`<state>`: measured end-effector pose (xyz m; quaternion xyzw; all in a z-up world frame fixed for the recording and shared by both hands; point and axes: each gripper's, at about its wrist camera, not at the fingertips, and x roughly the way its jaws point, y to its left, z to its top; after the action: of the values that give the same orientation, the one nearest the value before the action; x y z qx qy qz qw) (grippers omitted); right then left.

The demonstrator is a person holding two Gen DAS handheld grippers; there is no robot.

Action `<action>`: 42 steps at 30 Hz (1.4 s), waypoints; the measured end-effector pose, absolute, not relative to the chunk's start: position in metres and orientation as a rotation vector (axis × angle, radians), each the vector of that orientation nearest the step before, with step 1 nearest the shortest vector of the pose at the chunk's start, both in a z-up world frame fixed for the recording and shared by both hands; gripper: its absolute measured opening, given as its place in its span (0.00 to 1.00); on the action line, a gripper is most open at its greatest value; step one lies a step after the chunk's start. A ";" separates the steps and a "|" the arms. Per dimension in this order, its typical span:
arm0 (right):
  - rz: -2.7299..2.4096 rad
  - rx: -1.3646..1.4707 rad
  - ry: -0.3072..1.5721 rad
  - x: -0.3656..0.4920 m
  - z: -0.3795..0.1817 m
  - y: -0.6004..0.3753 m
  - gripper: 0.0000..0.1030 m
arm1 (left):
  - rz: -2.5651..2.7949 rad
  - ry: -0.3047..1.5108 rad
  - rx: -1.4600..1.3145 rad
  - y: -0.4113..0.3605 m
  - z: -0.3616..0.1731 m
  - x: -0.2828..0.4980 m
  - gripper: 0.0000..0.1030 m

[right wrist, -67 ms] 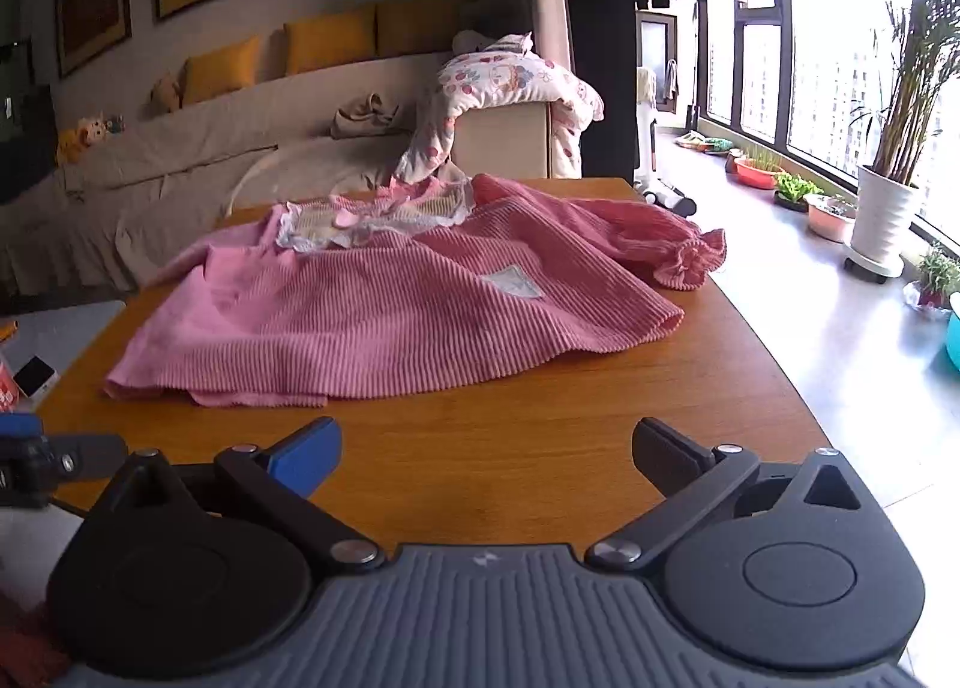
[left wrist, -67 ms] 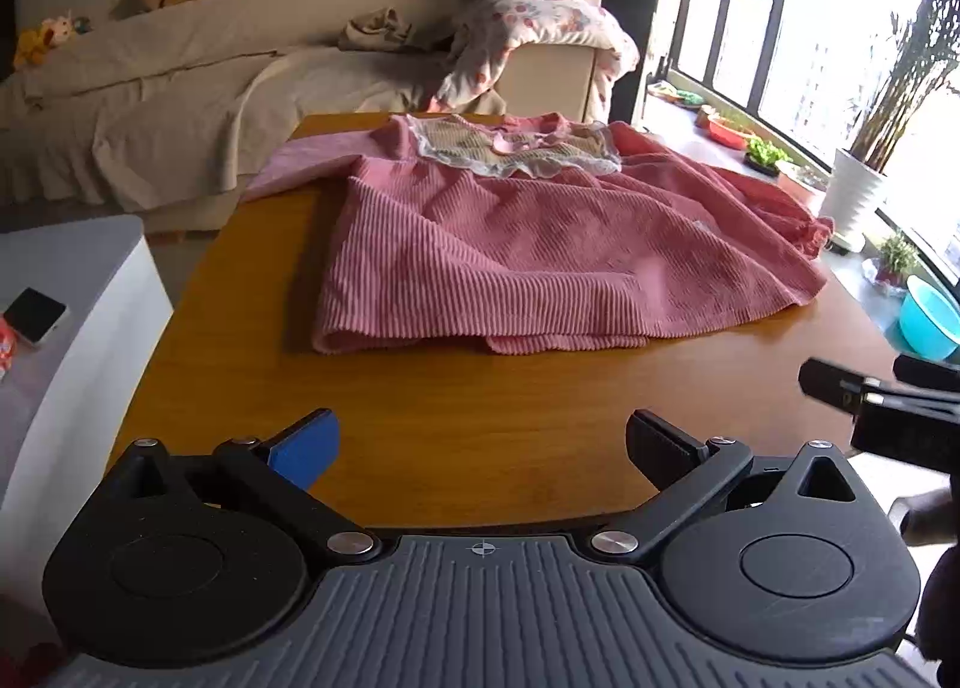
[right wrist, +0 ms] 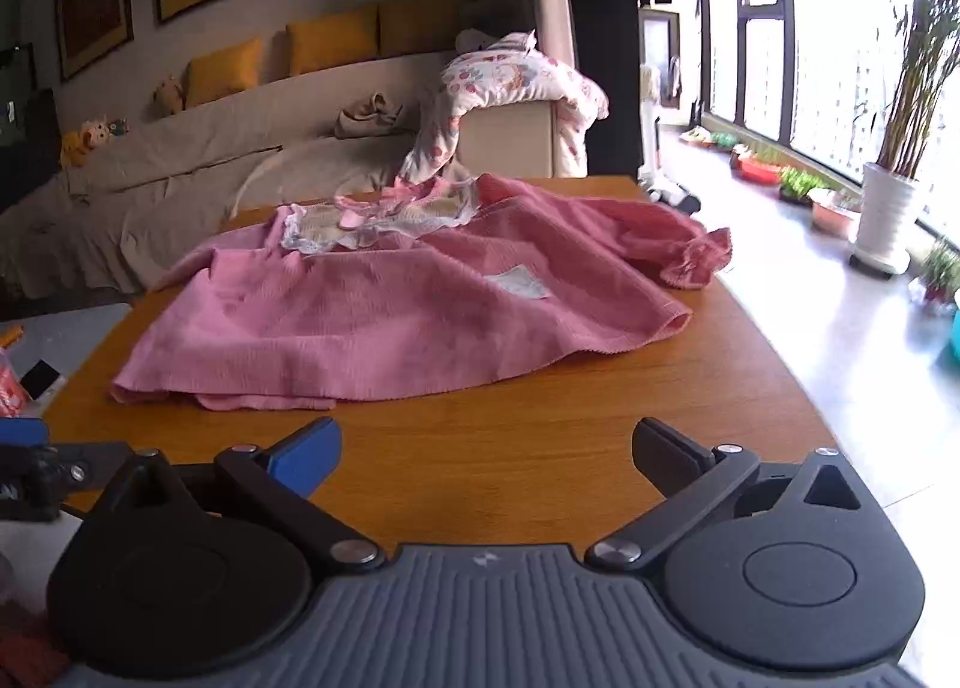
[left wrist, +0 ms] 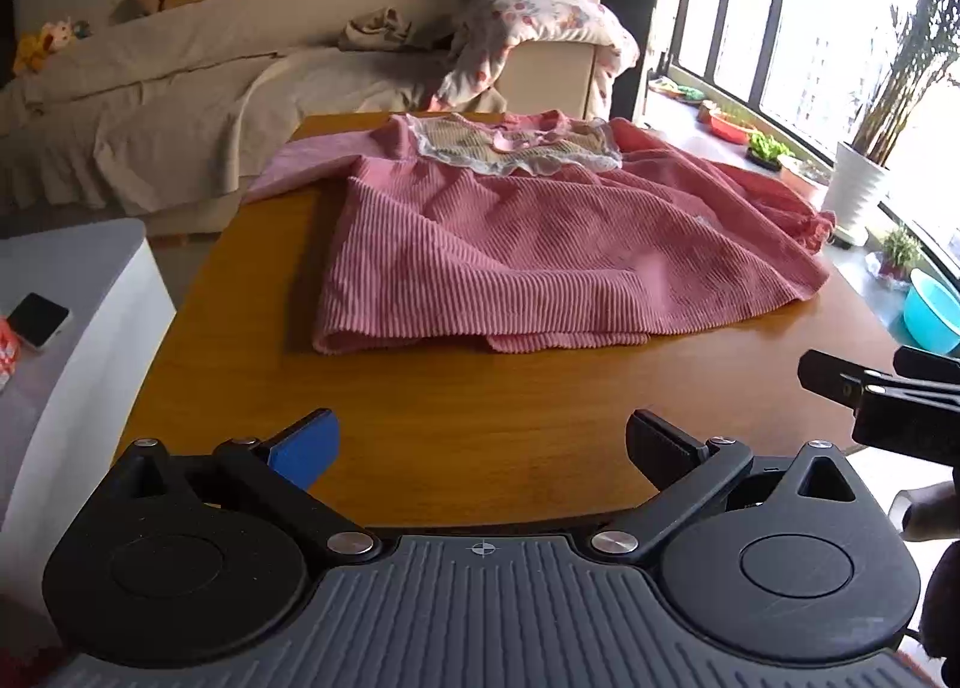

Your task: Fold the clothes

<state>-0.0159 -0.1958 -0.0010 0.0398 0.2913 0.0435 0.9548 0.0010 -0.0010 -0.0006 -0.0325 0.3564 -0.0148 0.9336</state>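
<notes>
The pink dress (left wrist: 540, 244) is being left rumpled, not folded, on the table (left wrist: 456, 424), toward 12 o'clock of the left gripper (left wrist: 480, 448) and right gripper (right wrist: 486, 448), both held apart and empty.

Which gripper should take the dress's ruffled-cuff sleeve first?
Probably right. The sleeve lies on the window side of the table, the right gripper's side. The left gripper, also open, faces the dress's other edge.

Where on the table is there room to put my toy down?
The table is bare along the near edge, between the pink dress and the open left tongs and right tongs. A bare strip also runs down the dress's left side. The middle and far end are covered by the dress.
</notes>
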 end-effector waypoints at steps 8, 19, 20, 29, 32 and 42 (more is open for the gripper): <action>0.125 0.049 0.701 -0.011 -0.010 -0.179 1.00 | -0.022 0.777 -0.031 -0.004 -0.002 0.004 1.00; 0.139 0.077 0.669 -0.014 -0.009 -0.184 1.00 | -0.018 0.806 -0.020 -0.005 -0.005 0.007 1.00; 0.139 0.078 0.669 -0.014 -0.009 -0.184 1.00 | -0.018 0.807 -0.020 -0.005 -0.005 0.008 1.00; 0.150 0.076 0.678 -0.013 -0.011 -0.182 1.00 | -0.015 0.816 -0.037 -0.002 -0.008 0.007 1.00; 0.157 0.074 0.683 -0.013 -0.012 -0.181 1.00 | -0.014 0.817 -0.040 -0.001 -0.008 0.007 1.00; 0.157 0.077 0.687 -0.012 -0.013 -0.182 1.00 | -0.017 0.816 -0.040 -0.001 -0.008 0.006 1.00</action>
<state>-0.0119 -0.1820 -0.0130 0.0378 0.3361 0.0767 0.9379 0.0055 -0.0007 -0.0084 -0.0196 0.3969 -0.0082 0.9176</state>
